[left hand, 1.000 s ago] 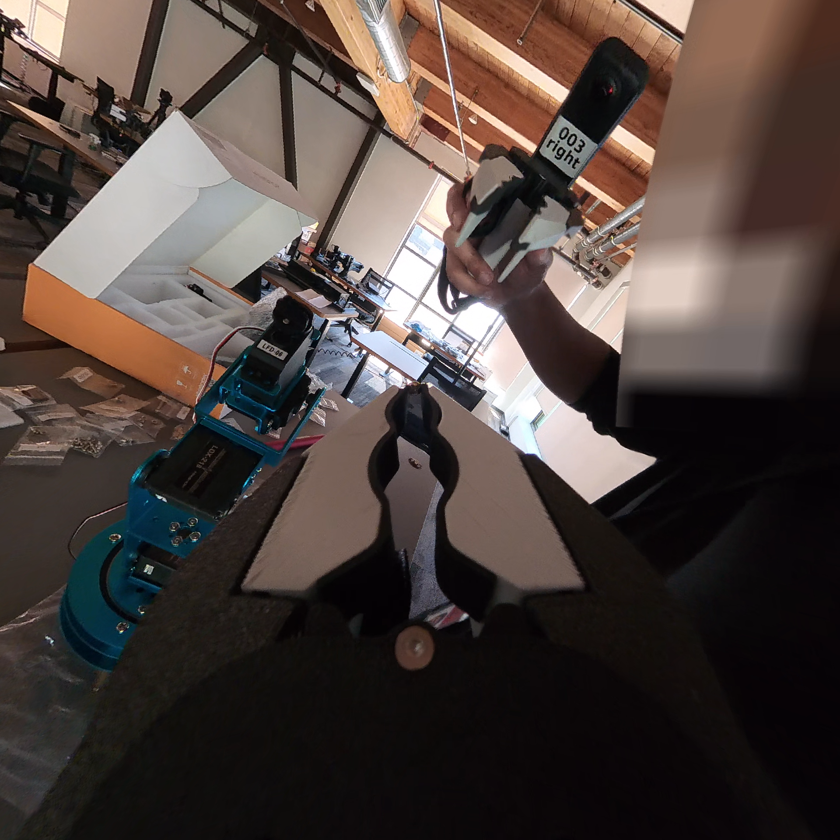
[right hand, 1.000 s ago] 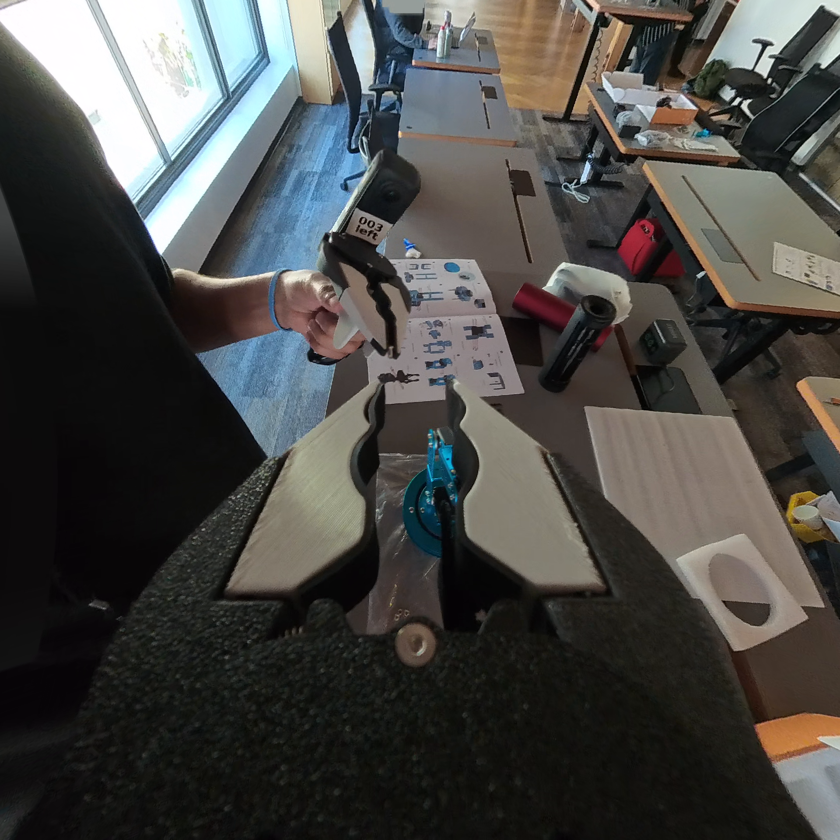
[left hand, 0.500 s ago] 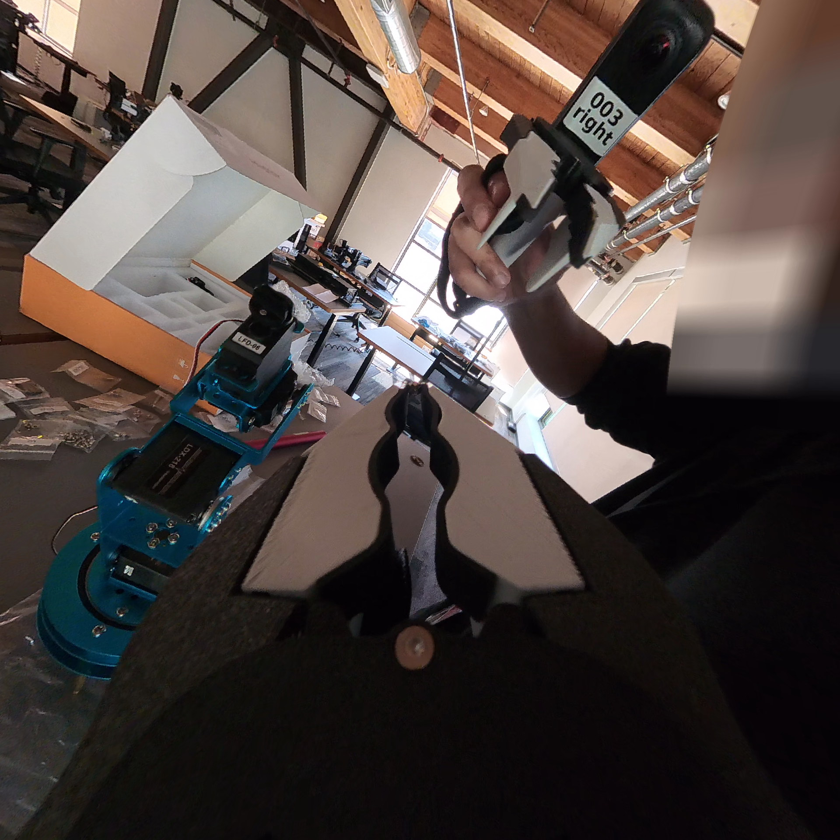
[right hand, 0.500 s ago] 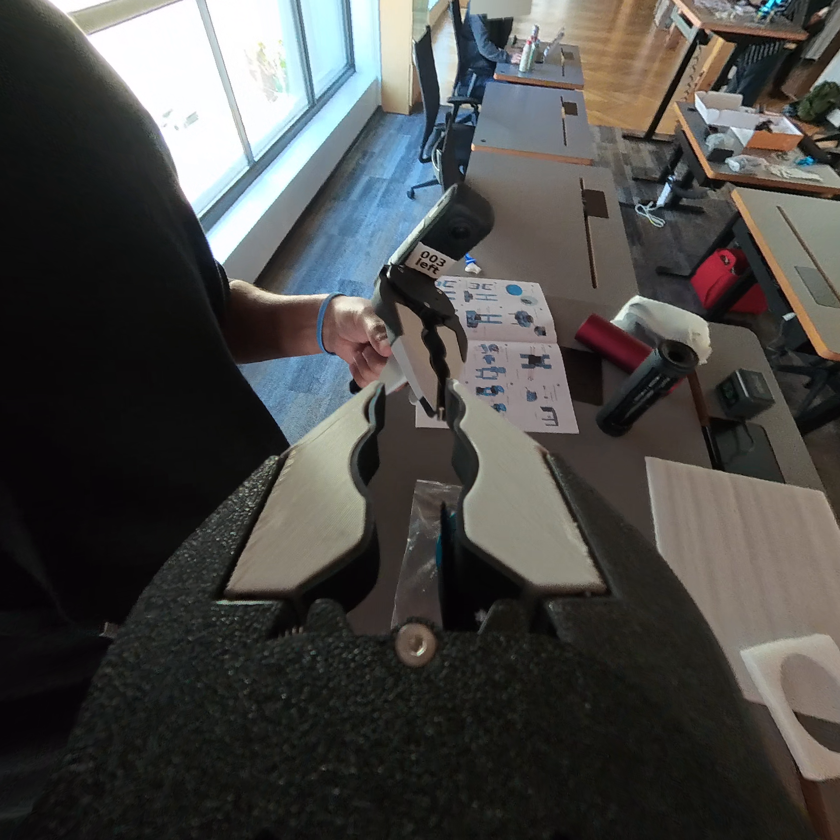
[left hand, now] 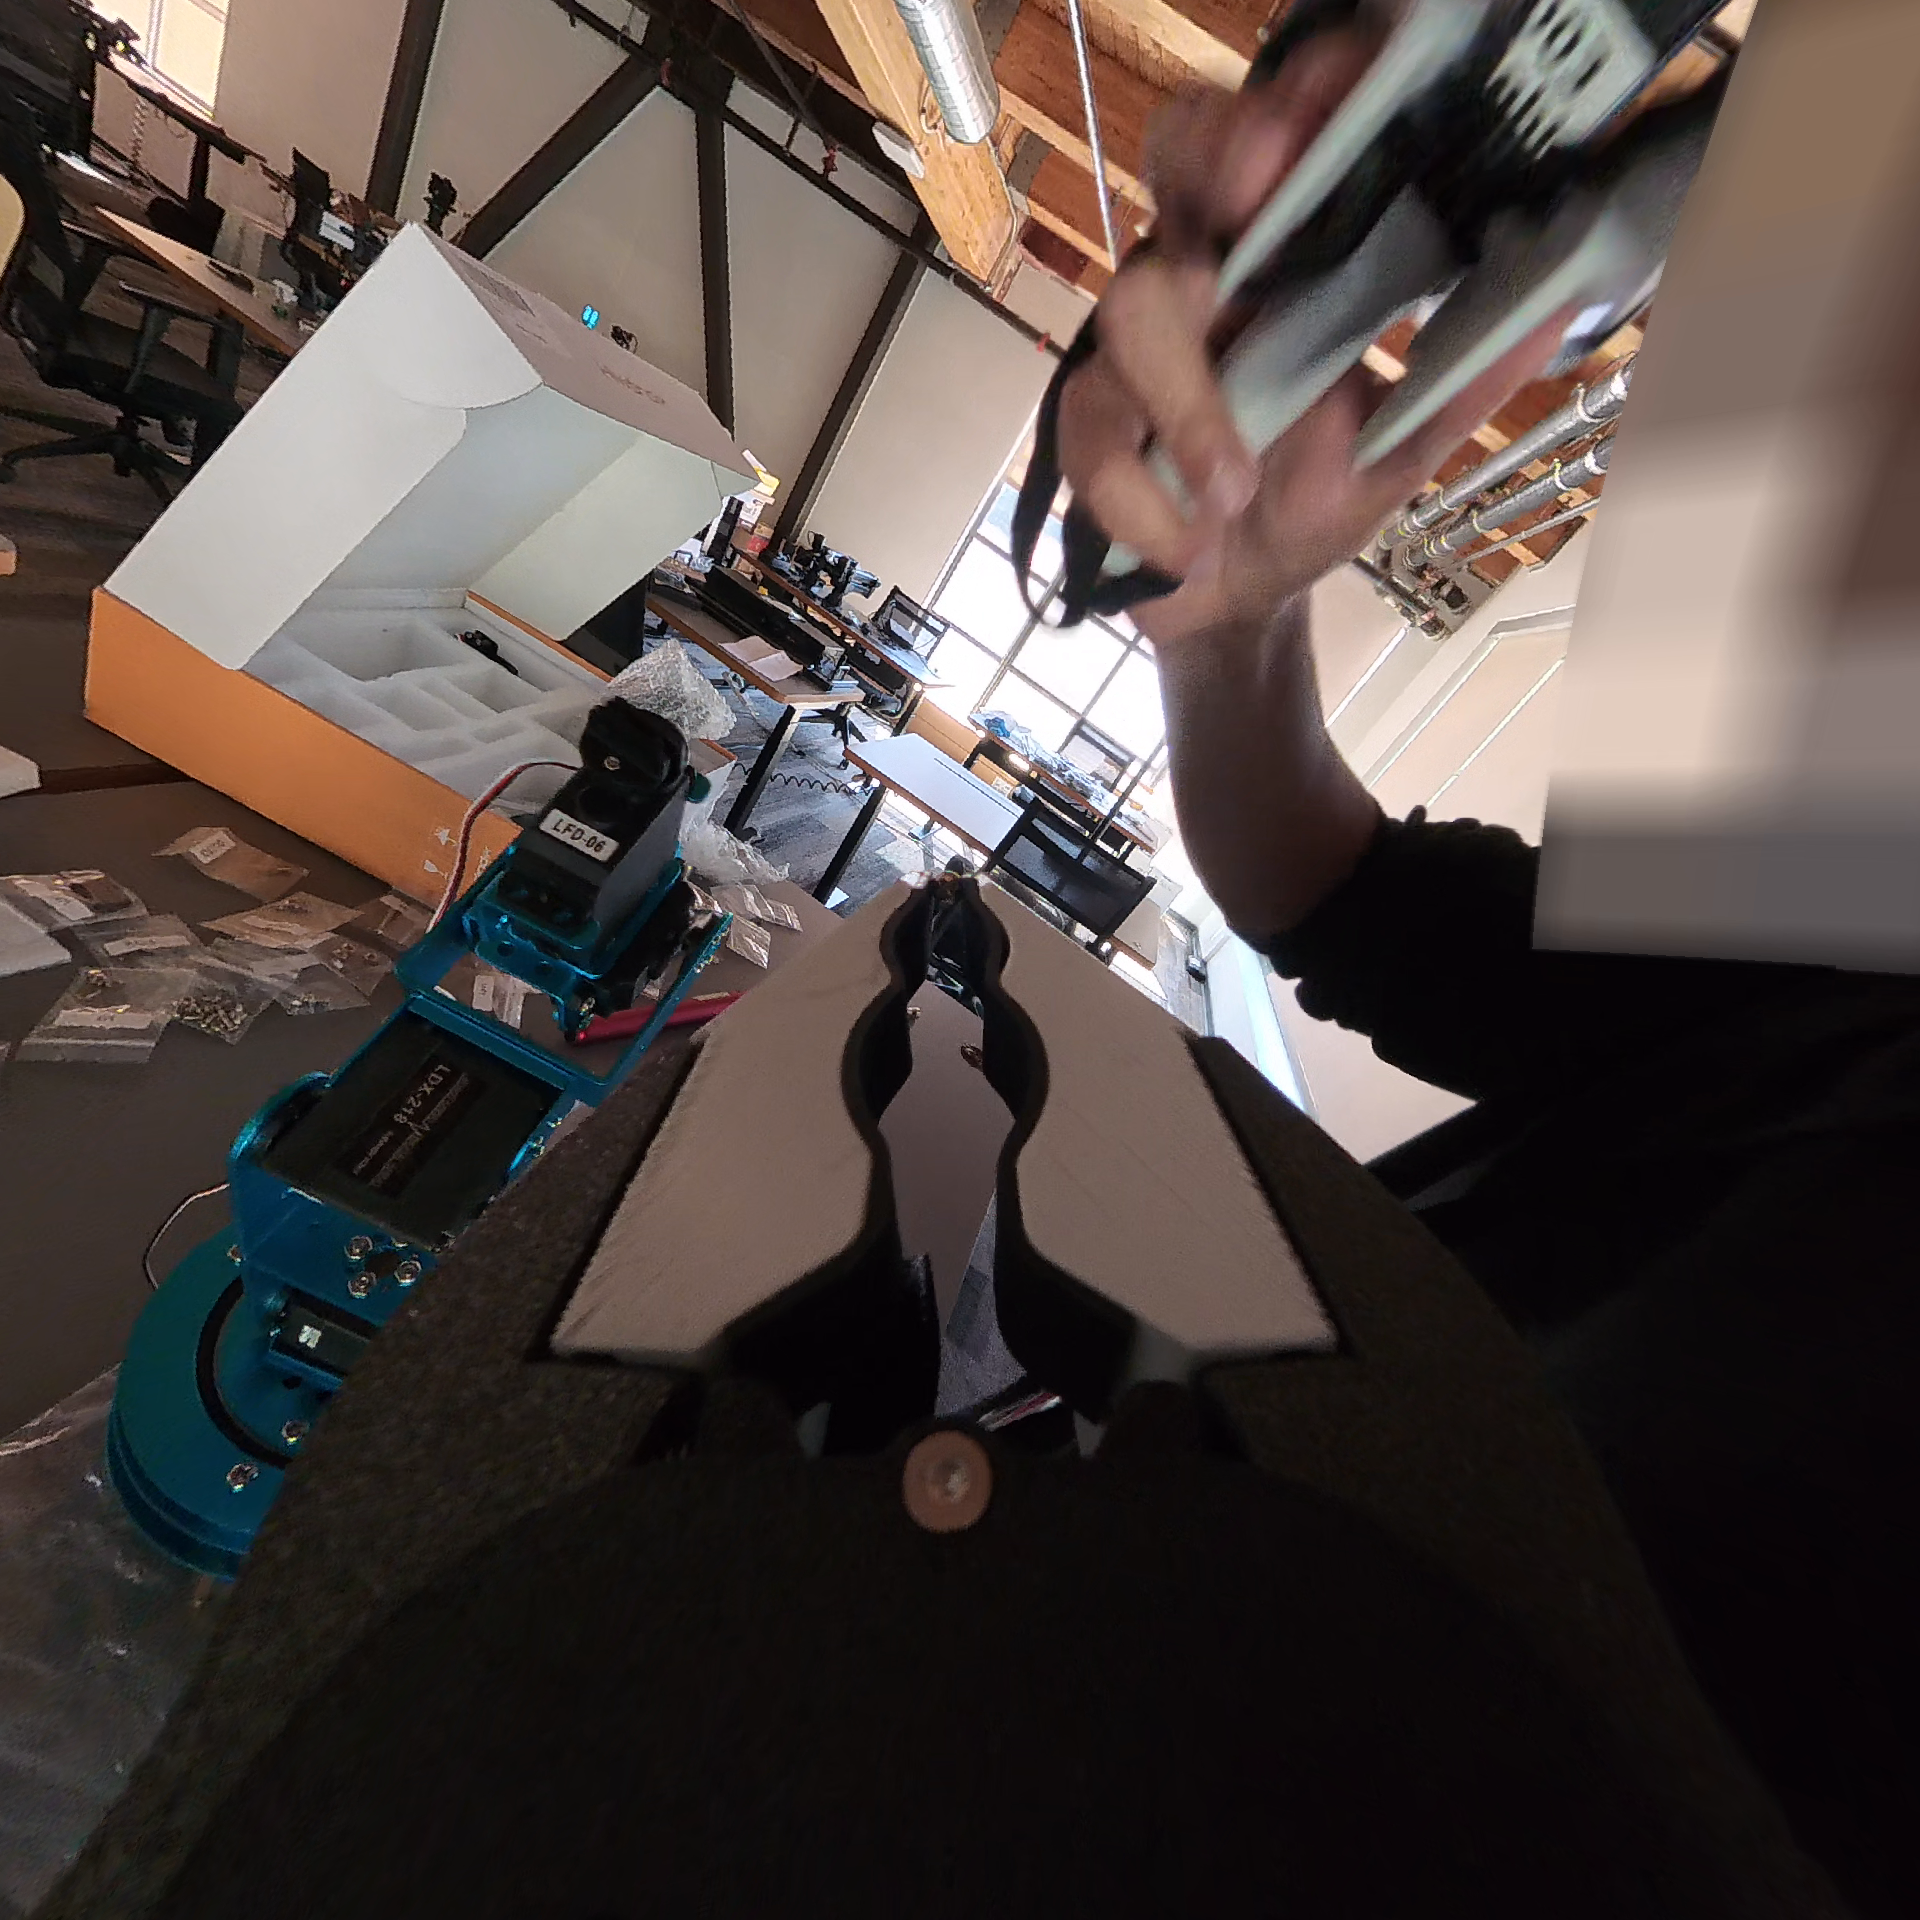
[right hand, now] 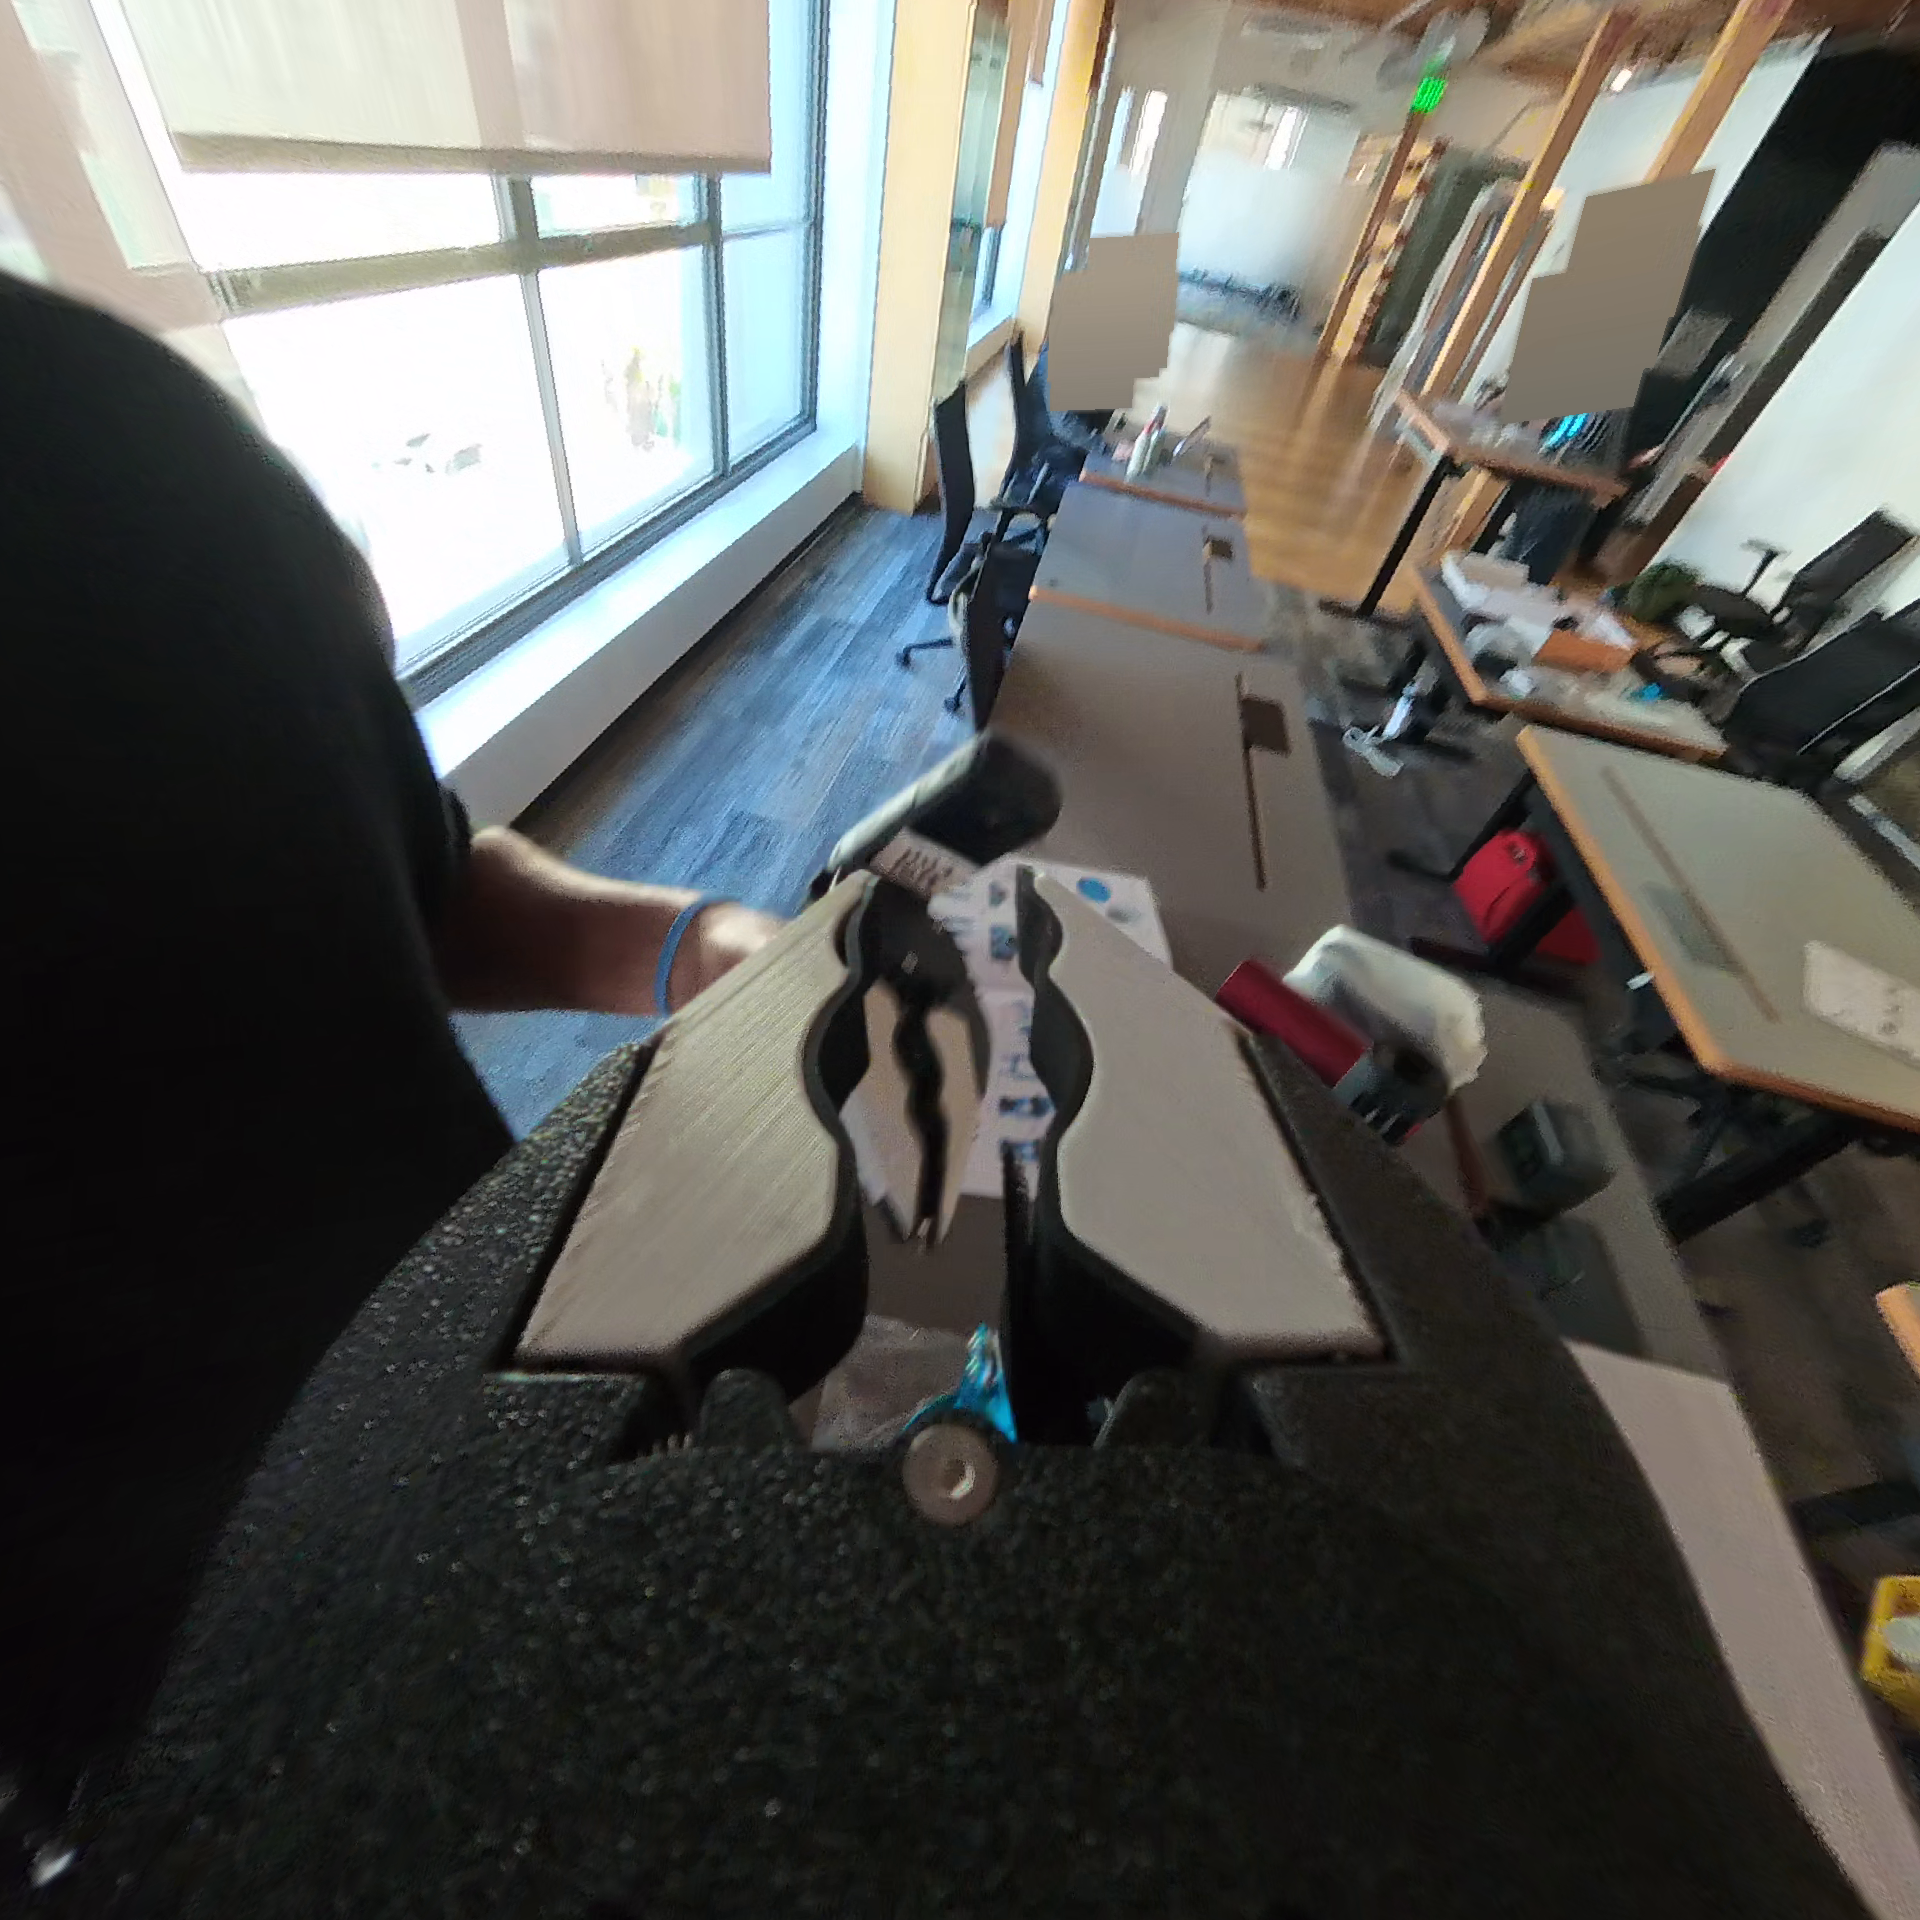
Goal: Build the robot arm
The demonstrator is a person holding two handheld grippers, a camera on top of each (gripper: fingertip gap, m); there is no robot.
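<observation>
We're holding both grippers up in the air here, well above the dark table (left hand: 94,1132), so neither one is touching anything.

The left gripper (left hand: 943,883) has its fingertips pinched together at the very end, with only the wavy gap showing farther back, and there's nothing caught in it, so we're calling it clenched on air. It's angling upward, which is why we're seeing ceiling beams and the other hand.

The right gripper (right hand: 940,883) is sitting parted, with a clear slot between its fingers and nothing inside. It's blurry in the left wrist view, but a hand (left hand: 1174,447) is wrapping its handle.

Everything else we're placing off the blue robot arm kit (left hand: 416,1122), which is standing on its round base on the table:
- just beside it, toward the left gripper, is a red stick-like tool (left hand: 665,1018)
- beyond it is the open orange and white box (left hand: 312,665), lid propped up so the foam tray is reachable
- near it, on the box side, are little bags of screws (left hand: 156,987), spread flat, probably for easy picking

In the right wrist view, a sliver of the kit is peeking out low between the fingers.
</observation>
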